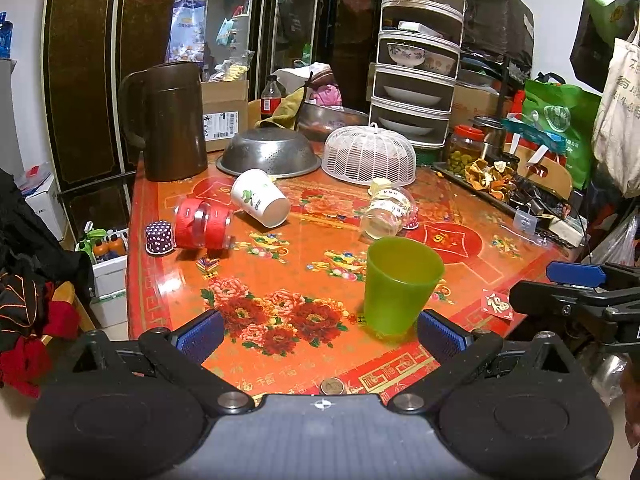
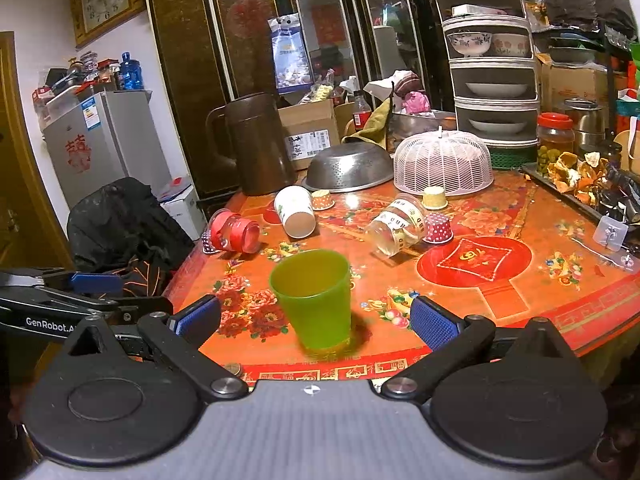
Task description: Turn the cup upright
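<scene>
Setting: cluttered household room, dark mirrored cabinet doors behind a table (image 2: 500, 280) covered in a glossy red-orange floral cloth.
Green cup (image 2: 314, 300): translucent plastic, standing upright with its mouth up near the table's front edge; seen again from the left wrist (image 1: 400, 284).
Right gripper (image 2: 316, 320): blue-padded fingers spread wide, one on each side of the green cup, touching nothing.
Left gripper (image 1: 320, 332): fingers likewise apart, empty; the green cup stands just beside its right pad.
Writing on rig: "GenRobot.A…" in white letters on the left gripper's arm as it enters the right wrist view.
Writing on cloth: the character 福 repeated along the red border, and again on a small red diamond near the table edge.
Paper cup (image 2: 295, 213): white with a green leaf print, lying on its side, mouth toward the camera.
Red cup (image 2: 234, 232): clear plastic with red bands, also on its side, left of the paper cup.
Clear cup (image 2: 396, 224): tipped over, wrapped in a yellowish band of dark letters too small to read.
Farther back: brown pitcher (image 2: 256, 144), overturned steel colander (image 2: 350, 168), white mesh food cover (image 2: 442, 162), tiered dish rack (image 2: 490, 64) with bowls.
Room: wall clock (image 2: 105, 0) above a silver refrigerator (image 2: 100, 144) bearing a red paper-cut emblem.
</scene>
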Demonstrator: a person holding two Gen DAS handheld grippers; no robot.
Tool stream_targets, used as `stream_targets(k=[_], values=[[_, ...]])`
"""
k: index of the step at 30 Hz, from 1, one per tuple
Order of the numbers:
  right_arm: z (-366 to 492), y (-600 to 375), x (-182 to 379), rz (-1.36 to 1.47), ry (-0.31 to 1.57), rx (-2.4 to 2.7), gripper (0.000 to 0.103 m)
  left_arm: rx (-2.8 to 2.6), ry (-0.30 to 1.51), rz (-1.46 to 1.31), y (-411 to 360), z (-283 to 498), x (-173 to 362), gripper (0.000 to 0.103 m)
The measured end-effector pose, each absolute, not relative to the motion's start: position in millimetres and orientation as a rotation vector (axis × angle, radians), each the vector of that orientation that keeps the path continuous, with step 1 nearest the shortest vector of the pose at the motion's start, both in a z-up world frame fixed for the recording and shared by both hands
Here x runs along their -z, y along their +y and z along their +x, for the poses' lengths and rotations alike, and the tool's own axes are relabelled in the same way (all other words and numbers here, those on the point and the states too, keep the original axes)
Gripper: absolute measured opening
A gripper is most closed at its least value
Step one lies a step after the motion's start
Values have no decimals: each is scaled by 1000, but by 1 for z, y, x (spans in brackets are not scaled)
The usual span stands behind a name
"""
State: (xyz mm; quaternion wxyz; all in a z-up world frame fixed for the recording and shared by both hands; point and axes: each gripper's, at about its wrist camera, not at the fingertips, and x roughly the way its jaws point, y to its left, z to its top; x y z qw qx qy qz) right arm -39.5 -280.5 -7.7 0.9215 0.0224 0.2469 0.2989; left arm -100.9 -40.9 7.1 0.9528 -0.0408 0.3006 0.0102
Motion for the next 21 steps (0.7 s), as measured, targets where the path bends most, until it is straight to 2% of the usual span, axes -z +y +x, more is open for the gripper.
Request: stream_targets(k=[21], values=[[-37,-281,18,50,505,-651,102,1,613,-78,-45,-97,-3,103]])
